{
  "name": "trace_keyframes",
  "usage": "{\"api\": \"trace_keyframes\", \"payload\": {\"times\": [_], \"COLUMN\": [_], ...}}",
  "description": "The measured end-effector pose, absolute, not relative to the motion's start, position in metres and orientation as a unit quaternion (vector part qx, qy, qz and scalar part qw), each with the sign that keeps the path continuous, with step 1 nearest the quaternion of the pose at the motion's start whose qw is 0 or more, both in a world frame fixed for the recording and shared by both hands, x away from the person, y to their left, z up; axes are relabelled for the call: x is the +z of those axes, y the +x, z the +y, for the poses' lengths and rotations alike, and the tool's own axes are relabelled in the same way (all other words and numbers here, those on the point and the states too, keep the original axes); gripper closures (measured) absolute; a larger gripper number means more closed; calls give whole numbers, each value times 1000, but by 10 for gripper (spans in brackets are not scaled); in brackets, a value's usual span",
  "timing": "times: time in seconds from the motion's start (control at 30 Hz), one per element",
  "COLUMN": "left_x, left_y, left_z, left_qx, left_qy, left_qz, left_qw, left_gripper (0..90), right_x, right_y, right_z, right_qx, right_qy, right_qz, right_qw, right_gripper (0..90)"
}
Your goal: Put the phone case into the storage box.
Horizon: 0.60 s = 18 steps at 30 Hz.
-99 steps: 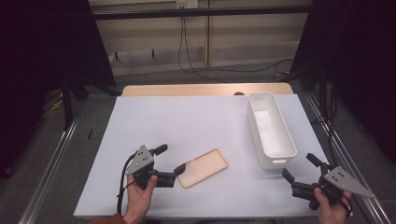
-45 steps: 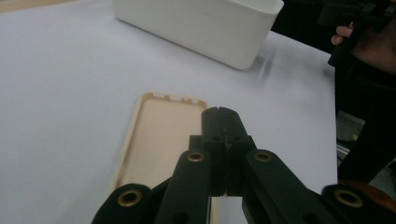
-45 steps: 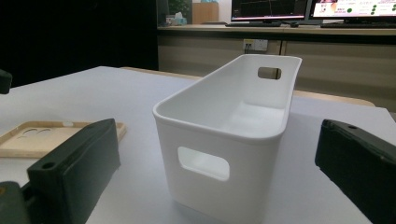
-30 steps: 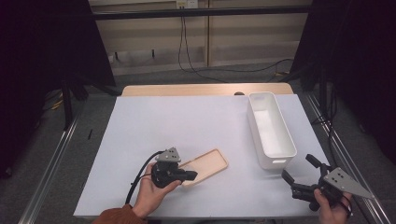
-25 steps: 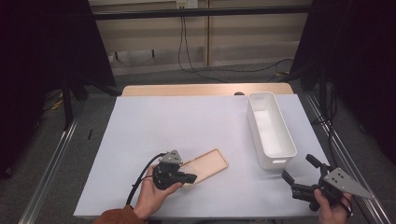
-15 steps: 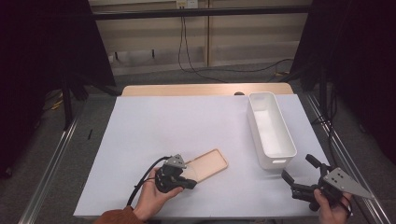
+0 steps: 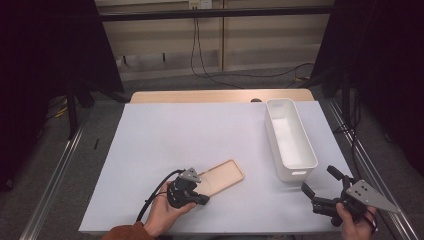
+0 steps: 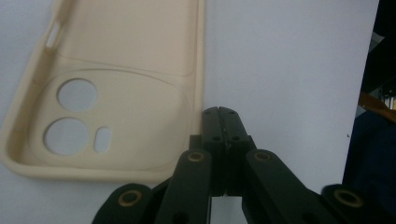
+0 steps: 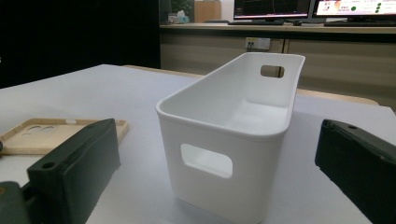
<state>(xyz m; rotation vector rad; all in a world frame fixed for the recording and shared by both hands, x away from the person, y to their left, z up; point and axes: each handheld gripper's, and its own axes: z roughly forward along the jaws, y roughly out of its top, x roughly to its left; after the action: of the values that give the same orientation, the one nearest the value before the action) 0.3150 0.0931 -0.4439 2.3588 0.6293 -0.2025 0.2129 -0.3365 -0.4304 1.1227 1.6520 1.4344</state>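
where jaws meet, left hand-held gripper (image 8: 219,116) closed beside phone case (image 8: 116,88), perhaps touching, right hand-held gripper (image 7: 320,192) open

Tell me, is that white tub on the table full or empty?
Empty. The white tub stands upright, and the right gripper view shows a bare inner floor and walls; the high view shows it bare too.
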Motion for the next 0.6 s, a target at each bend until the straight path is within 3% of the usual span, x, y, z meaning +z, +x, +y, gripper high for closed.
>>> {"api": "trace_keyframes", "payload": {"times": [0.6], "left_x": [-446], "left_y": [330], "left_z": [106], "left_qx": [-46], "left_qy": [899], "left_qz": [265], "left_qw": [346], "left_gripper": [900], "right_x": [-430], "right_y": [213], "right_z": [-337], "right_qx": [550], "right_qy": [429], "right_qz": [633], "right_qw": [334], "right_gripper": [0]}}
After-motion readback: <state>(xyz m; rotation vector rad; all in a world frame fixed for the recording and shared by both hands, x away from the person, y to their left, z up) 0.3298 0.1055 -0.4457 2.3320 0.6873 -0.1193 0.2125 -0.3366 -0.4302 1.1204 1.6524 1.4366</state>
